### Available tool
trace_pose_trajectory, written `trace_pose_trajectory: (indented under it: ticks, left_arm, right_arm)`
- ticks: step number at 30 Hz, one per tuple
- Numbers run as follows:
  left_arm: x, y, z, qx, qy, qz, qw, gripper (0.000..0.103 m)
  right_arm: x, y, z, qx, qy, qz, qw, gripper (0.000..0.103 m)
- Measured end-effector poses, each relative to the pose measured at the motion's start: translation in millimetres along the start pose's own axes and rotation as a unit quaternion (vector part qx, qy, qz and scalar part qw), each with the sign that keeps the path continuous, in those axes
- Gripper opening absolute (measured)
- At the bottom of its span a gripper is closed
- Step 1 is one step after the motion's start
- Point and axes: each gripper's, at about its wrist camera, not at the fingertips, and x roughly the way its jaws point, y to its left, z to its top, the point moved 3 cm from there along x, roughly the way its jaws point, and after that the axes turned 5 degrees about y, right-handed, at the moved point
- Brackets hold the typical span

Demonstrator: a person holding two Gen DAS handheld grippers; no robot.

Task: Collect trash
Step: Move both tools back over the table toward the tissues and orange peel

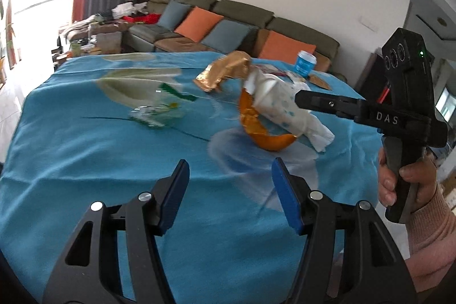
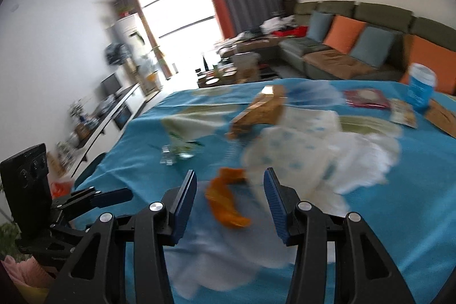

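While both grippers hang over the blue tablecloth (image 1: pixel 71 155) with nothing between their pads, the trash lies in a loose cluster ahead of them. The left gripper (image 1: pixel 230 191) has its fingers spread and empty; the right gripper (image 2: pixel 230 197) also stands apart and empty, pointing at the orange peel (image 2: pixel 226 202) that touches a crumpled blue-dotted tissue (image 2: pixel 299 150). Behind these lie a gold foil wrapper (image 1: pixel 225 70) and, off to the left, a crushed clear plastic wrapper (image 1: pixel 156 111). Since peel and tissue overlap, a careless pinch could likely catch only the tissue and drag the peel off across the cloth. Light foil may skid away, or the pads might snag the tablecloth itself
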Motion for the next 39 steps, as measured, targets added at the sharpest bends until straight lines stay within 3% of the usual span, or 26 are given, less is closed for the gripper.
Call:
trace_pose_trajectory:
  ticks: [10, 23, 24, 28, 30, 32, 39]
  left_arm:
    - [36.7, -21.5, 13.5, 0.009, 0.033, -0.024, 0.9991, 0.059]
    - [80.0, -10.0, 35.7, -0.043, 0.094, -0.037, 0.9940, 0.049]
    - [84.5, -8.8, 36.8, -0.047, 0.100, -0.039, 0.9931, 0.049]
    - [93.5, -8.9, 40.1, -0.051, 0.110, -0.041, 0.9917, 0.046]
    - [96.8, -10.1, 42.6, -0.053, 0.113, -0.049, 0.9910, 0.040]
    - [101.3, -10.5, 43.7, -0.058, 0.120, -0.060, 0.9893, 0.027]
    - [101.1, -16.0, 43.0, -0.053, 0.114, -0.064, 0.9901, 0.015]
  right_arm:
    - [-11.7, -65.8, -17.6, 0.057, -0.002, -0.038, 0.998, 0.047]
    - [9.1, -83.7, -31.7, 0.078, 0.042, -0.019, 0.996, 0.047]
    - [9.7, -83.8, -32.4, 0.078, 0.044, -0.017, 0.996, 0.046]
    - [7.3, -83.0, -35.2, 0.076, 0.045, -0.008, 0.996, 0.024]
    - [5.3, -82.2, -35.6, 0.073, 0.044, -0.005, 0.996, 0.018]
    - [2.8, -80.3, -36.4, 0.068, 0.044, -0.002, 0.997, 0.013]
    - [-13.7, -71.2, -35.0, 0.054, 0.032, 0.007, 0.998, 0.011]
